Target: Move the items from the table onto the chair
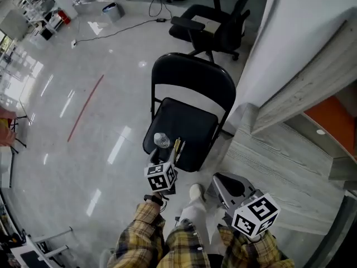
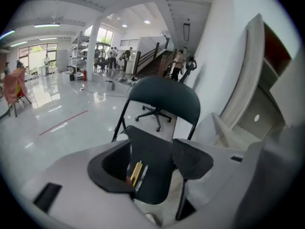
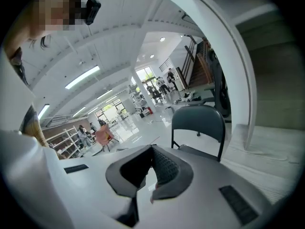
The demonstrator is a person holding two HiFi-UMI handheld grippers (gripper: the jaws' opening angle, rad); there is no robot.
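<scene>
Yellow pens (image 2: pixel 137 172) on chair seat (image 2: pixel 156 182) beyond spread, empty left claw (image 2: pixel 152 147); right claw (image 3: pixel 152 150) pressed together.

chair (image 2: pixel 164 98) seat partly behind jaws, thin items (image 2: pixel 136 172) (kind unclear)

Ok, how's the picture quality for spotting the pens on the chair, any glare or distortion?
Head view: glare streaks the floor, yet the pens on the chair read clearly. Left gripper view: fisheye bending, pens distinct. Right gripper view: far windows blown out.
</scene>
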